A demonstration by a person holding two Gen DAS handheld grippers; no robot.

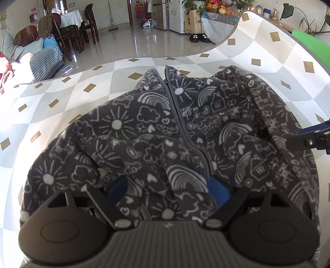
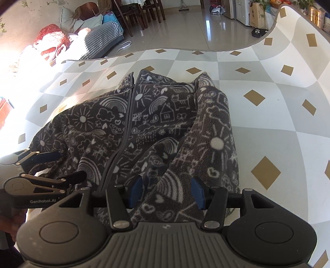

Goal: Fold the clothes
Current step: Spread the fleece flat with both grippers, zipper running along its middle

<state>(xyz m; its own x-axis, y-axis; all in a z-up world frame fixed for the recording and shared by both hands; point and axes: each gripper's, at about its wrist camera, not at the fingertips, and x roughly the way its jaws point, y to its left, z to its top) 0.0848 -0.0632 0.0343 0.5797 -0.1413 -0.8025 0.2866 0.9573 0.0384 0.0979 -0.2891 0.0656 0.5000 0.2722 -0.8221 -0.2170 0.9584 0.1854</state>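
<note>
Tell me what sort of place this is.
Most likely a home's open living and dining room: a dining table with chairs, a fridge, and a fleece jacket spread on a checked floor mat.

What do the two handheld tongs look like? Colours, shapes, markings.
Both are alike. The left tongs and right tongs each have blue rectangular finger pads on black linkage arms with silver pivot screws, two black rounded housings and a grey ribbed centre plate. White "GenRobot.AI" lettering marks the left one's side.
</note>
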